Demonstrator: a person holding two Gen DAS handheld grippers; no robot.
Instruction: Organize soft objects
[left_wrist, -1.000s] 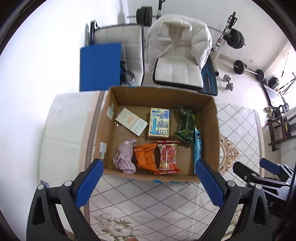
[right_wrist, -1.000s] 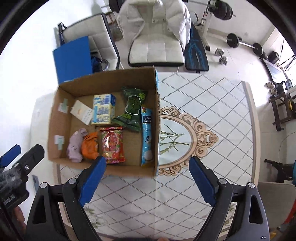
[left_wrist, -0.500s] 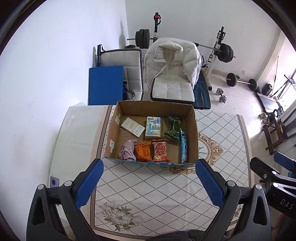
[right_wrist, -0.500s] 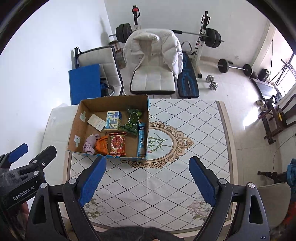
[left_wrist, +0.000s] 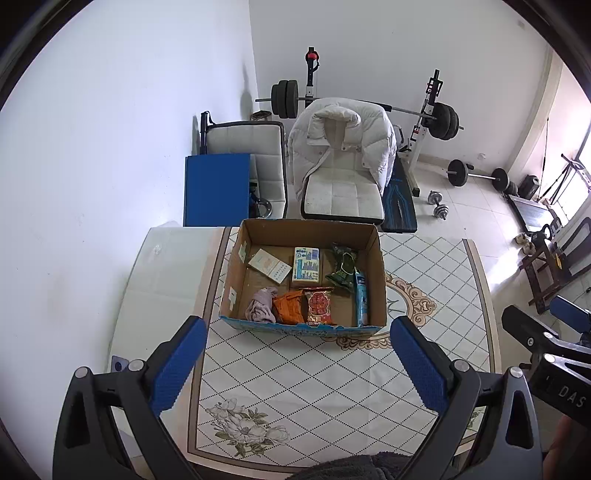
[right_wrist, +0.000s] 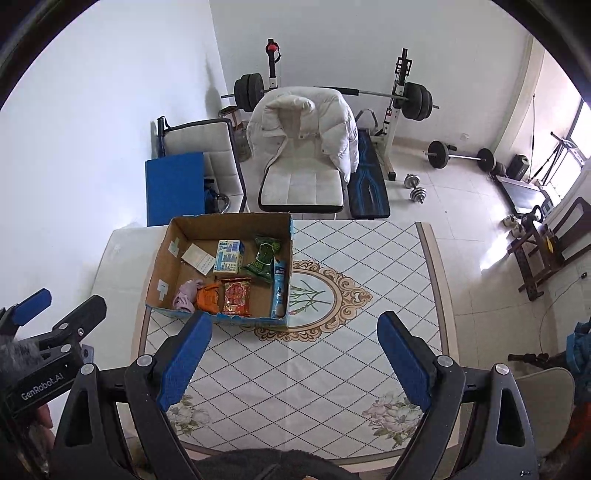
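An open cardboard box (left_wrist: 378, 266) (right_wrist: 159, 266) stands on the table's left part. Inside lie a pale purple cloth (left_wrist: 261, 305) (right_wrist: 186, 297), an orange snack bag (left_wrist: 290, 304) (right_wrist: 208, 298), a red snack bag (left_wrist: 319, 304) (right_wrist: 236, 297), a green bag (left_wrist: 341, 267) (right_wrist: 264, 256), a blue tube (left_wrist: 361, 297) (right_wrist: 279, 288), a blue-white carton (left_wrist: 306, 266) (right_wrist: 229, 256) and a white card (left_wrist: 269, 266) (right_wrist: 199, 258). My left gripper (left_wrist: 295, 362) is open and empty, high above the table's near side. My right gripper (right_wrist: 295, 356) is open and empty, right of the box.
The table (right_wrist: 332, 369) has a diamond-patterned cloth with an oval ornament (right_wrist: 325, 299). Behind it stand a chair with a white jacket (left_wrist: 340, 162), a second chair with a blue board (left_wrist: 216, 194), and a barbell rack (left_wrist: 432, 110). Dumbbells lie on the floor.
Both grippers have risen and pulled back from the box, so it looks smaller and farther. Both stay open and empty. The box contents have not moved.
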